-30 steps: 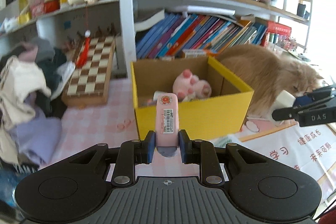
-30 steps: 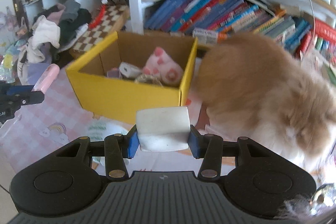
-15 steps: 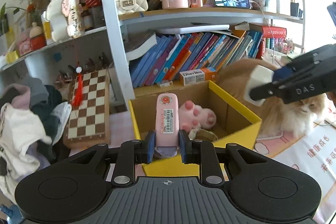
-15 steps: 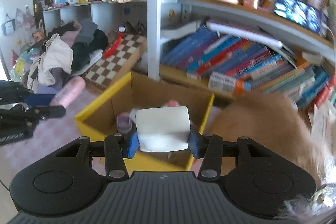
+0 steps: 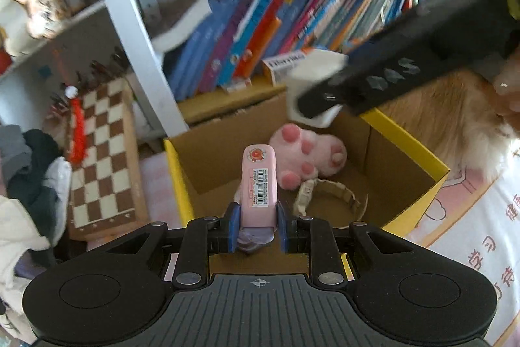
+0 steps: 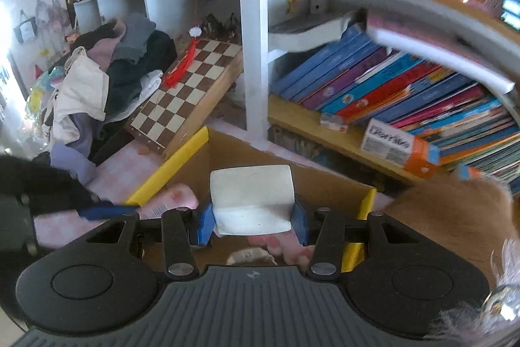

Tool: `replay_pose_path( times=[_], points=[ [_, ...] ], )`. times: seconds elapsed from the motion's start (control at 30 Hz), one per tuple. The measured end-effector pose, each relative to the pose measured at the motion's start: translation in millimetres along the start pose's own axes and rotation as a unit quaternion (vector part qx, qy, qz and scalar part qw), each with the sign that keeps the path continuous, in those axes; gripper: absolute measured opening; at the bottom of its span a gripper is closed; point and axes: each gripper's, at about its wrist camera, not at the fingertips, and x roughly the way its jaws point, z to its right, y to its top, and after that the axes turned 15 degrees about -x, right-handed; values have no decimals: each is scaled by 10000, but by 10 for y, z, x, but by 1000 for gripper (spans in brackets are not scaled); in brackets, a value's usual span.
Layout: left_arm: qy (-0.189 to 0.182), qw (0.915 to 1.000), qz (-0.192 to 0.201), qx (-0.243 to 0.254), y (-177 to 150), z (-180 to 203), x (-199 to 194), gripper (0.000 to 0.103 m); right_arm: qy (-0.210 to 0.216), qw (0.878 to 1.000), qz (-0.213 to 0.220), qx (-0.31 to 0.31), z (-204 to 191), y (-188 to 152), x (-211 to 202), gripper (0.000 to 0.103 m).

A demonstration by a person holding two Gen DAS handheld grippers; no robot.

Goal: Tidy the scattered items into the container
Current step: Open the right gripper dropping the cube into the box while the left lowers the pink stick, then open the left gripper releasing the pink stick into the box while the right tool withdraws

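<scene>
A yellow cardboard box (image 5: 406, 148) with a plain brown inside is set on a pink checked counter (image 5: 152, 181), just in front of a bookshelf (image 6: 328, 132). Inside the box a pink plush paw (image 5: 308, 155) is seen lying against the far wall, and a ring of scalloped cardboard (image 5: 328, 194) is seen on the floor of the box beside it.

A pink tube with a barcode label (image 5: 259, 187) is clamped between the 2 blue-padded fingers of the left gripper (image 5: 256, 225), upright, and is held above the open box at its near edge. A white block (image 6: 252, 199) is clamped between the fingers of the right gripper (image 6: 252, 225) and is also held over the box; in the left wrist view this block (image 5: 312, 80) is seen above the far right part of the box, partly covered by the black gripper body.

A row of leaning books (image 6: 390, 90) and a small orange and white carton (image 6: 399, 148) are stored on the shelf behind. A chessboard (image 5: 100, 158) is propped to the left of the box, with a pile of clothes (image 6: 97, 80) beyond it. A ginger, long-furred animal (image 5: 455, 116) is seen just beside the right wall of the box.
</scene>
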Motion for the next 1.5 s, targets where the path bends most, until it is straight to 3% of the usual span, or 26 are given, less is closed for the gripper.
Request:
replay_pose_path(
  times=[0.4,0.63,0.87,1.03,1.17,1.37,1.5],
  points=[
    [-51,9956,-872,-327,73,-44,499,22,545,9967,-376,472,197,145,796,44],
    [-188,9875,-1498,-458,168,-97,773,23,959,9903,-705,718,195,158,1244,44],
    [-254,9828,-1768,-460,182,-107,925,23,1026,9874,-1014,649,176,105,1579,44],
    [-241,9818,-1829,-459,160,-99,954,23,1053,9878,-1015,537,150,124,1661,45],
    [-75,9859,-1607,-466,155,-84,883,24,1071,9877,-1007,541,131,147,1673,50],
    [59,9920,-1195,-399,168,-62,630,42,1145,9883,-776,639,141,213,1500,62],
    [66,9954,-874,-397,157,-60,382,43,1119,9901,-621,579,112,277,1264,63]
  ],
)
